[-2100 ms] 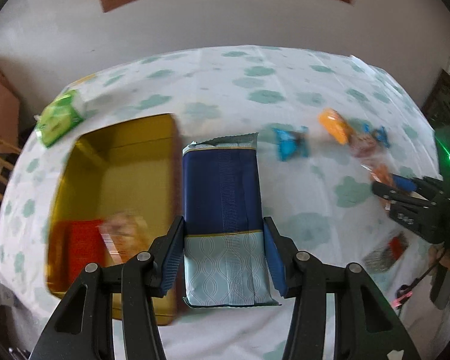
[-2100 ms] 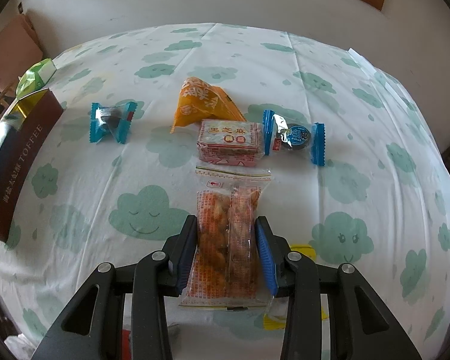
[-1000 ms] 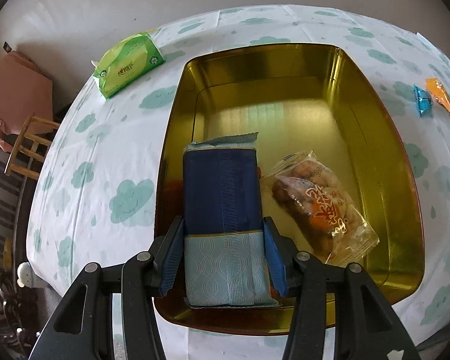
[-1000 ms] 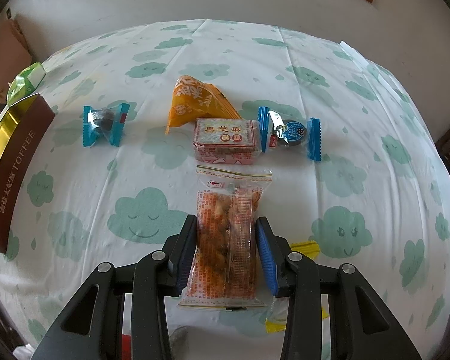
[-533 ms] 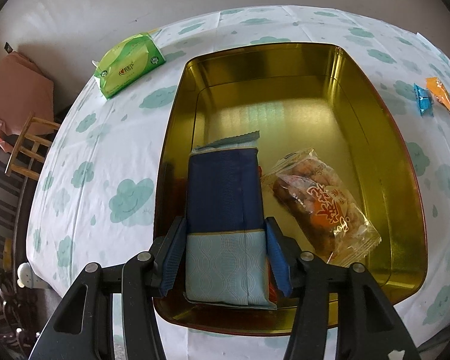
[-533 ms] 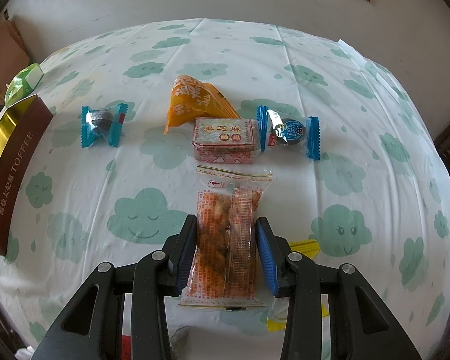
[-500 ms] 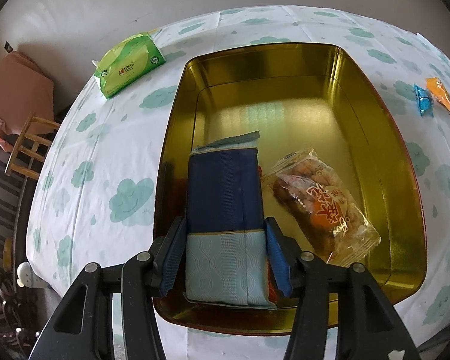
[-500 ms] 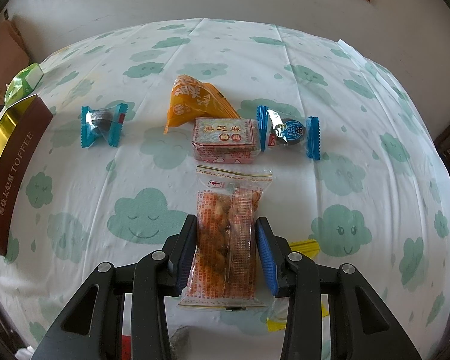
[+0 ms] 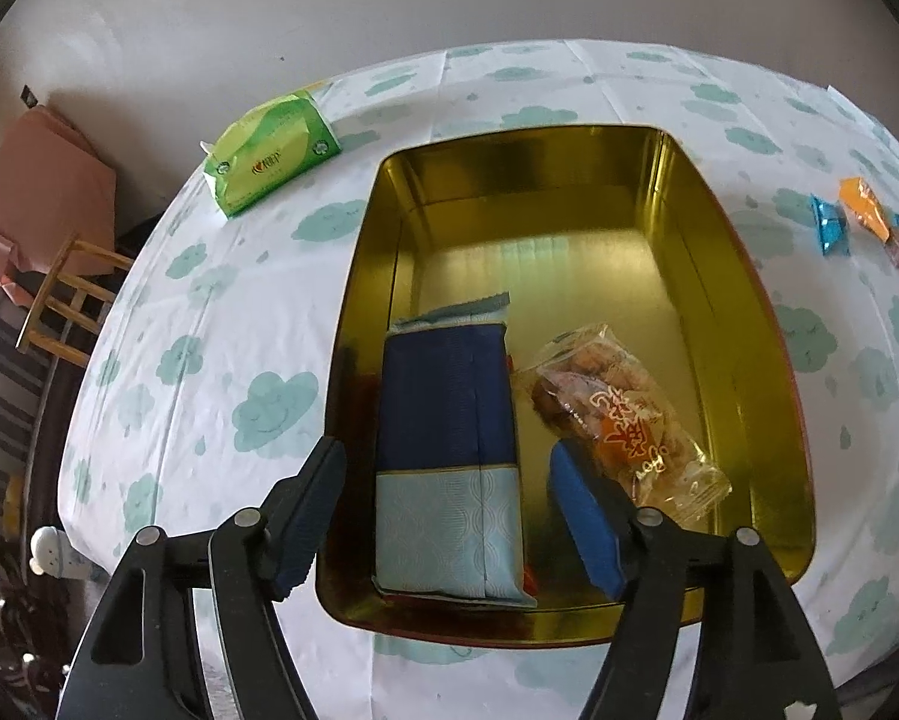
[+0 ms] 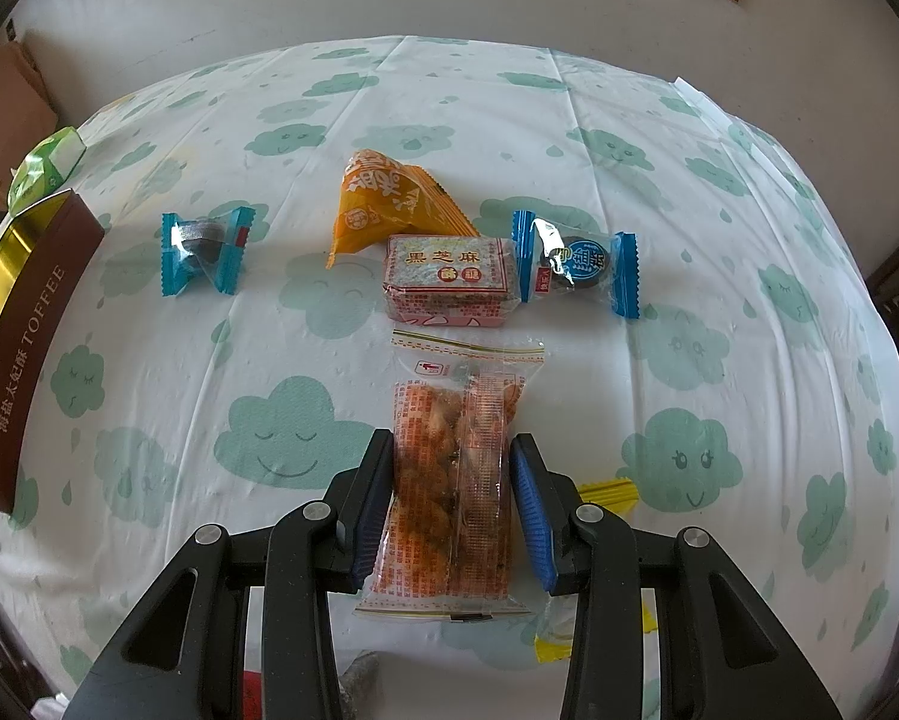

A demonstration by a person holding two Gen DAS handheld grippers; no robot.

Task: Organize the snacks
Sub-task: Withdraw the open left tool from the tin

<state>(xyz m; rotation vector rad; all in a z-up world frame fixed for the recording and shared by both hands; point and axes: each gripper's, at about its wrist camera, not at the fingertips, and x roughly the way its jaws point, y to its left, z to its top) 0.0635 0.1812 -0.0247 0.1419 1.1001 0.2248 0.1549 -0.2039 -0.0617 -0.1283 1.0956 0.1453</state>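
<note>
In the left wrist view a gold tin [image 9: 743, 276] lies open on the cloud-print tablecloth. Inside it rest a dark blue snack pack [image 9: 446, 456] and a clear bag of orange snacks [image 9: 623, 420]. My left gripper [image 9: 449, 492] hovers over the tin with its jaws opening; the blue pack lies between them, untouched by either pad. In the right wrist view my right gripper [image 10: 452, 489] is shut on a clear zip bag of fried snacks [image 10: 455, 456], held just above the table.
Beyond the right gripper lie an orange packet [image 10: 383, 201], a red-and-gold box [image 10: 449, 282] and two blue-ended candies [image 10: 206, 249] [image 10: 575, 261]. The tin's brown side [image 10: 23, 348] stands at the left. A green tissue pack [image 9: 269, 153] and a wooden chair [image 9: 65, 300] are left of the tin.
The left gripper's jaws have spread apart and let go of the blue pack, which now lies in the tin. The right gripper and its bag have stayed still.
</note>
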